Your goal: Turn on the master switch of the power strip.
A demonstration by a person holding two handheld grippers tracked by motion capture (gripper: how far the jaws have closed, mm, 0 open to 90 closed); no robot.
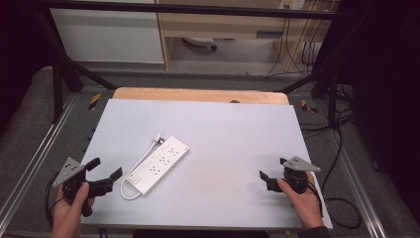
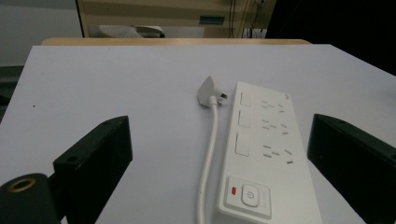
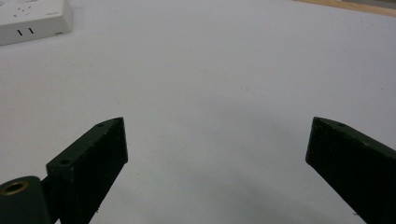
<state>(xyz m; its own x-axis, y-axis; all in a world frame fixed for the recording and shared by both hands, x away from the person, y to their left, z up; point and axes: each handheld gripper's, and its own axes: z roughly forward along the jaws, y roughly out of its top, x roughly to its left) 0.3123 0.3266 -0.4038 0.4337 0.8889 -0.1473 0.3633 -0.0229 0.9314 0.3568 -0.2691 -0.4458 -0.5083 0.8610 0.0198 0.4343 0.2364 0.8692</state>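
A white power strip (image 1: 157,164) lies flat left of the table's (image 1: 237,134) middle, long axis diagonal, switch end nearest the left tongs (image 1: 105,174), plug (image 1: 158,138) seemingly loose at its far end; both left and right tongs (image 1: 271,170) wait apart, empty, presumably ready to begin.

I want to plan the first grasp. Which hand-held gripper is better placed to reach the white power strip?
The left hand-held gripper, probably. It sits open just beside the power strip, near the end with the switch. The right hand-held gripper, also open, is far across the bare table.
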